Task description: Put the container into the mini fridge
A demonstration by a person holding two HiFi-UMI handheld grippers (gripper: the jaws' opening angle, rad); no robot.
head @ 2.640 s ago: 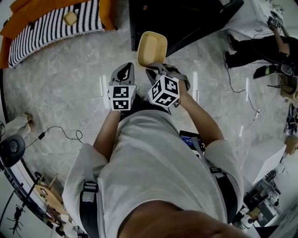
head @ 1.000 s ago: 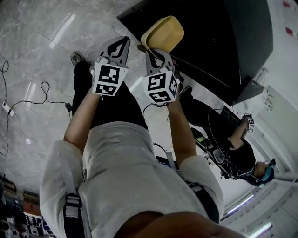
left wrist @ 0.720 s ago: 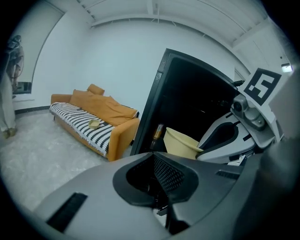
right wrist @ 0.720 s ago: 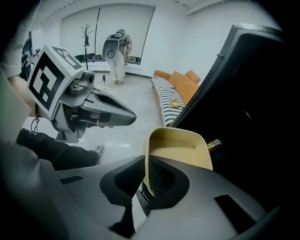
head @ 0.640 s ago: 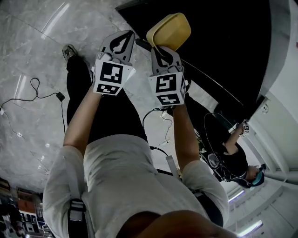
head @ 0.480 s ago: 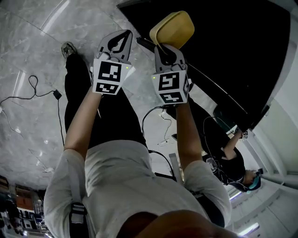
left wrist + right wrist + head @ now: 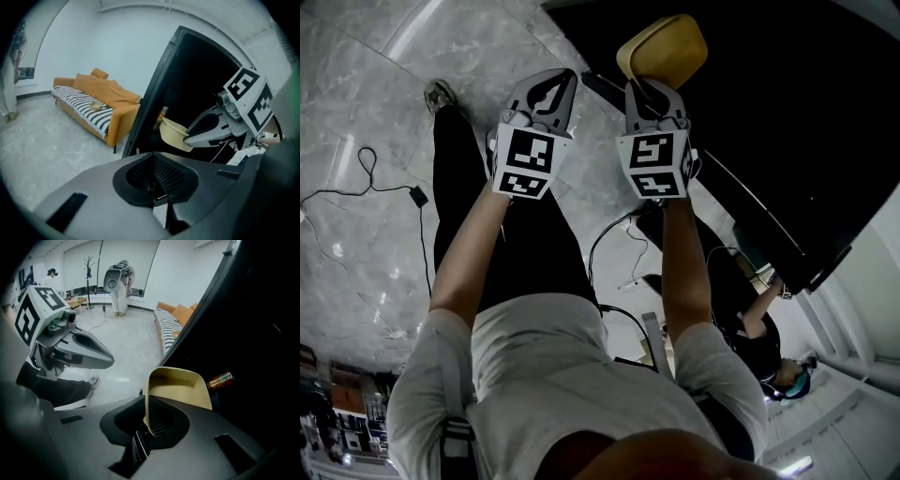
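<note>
The right gripper (image 7: 649, 92) is clamped on the rim of the yellow container (image 7: 664, 49), which sits tilted at the top middle of the head view, right at the dark mouth of the fridge (image 7: 787, 122). In the right gripper view the jaws pinch the container's near wall low in the frame, its open side faces up and toward the camera, and a can (image 7: 220, 379) lies on its side in the fridge just right of it. The left gripper (image 7: 555, 89) hangs beside the right one, a little to its left, with its jaws closed together on nothing. From the left gripper view, the container shows at centre right against the black opening. An orange sofa (image 7: 101, 108) with a striped cover stands at middle left. A cable (image 7: 366, 178) trails over the pale marble floor (image 7: 375, 84) at the left of the head view.
</note>
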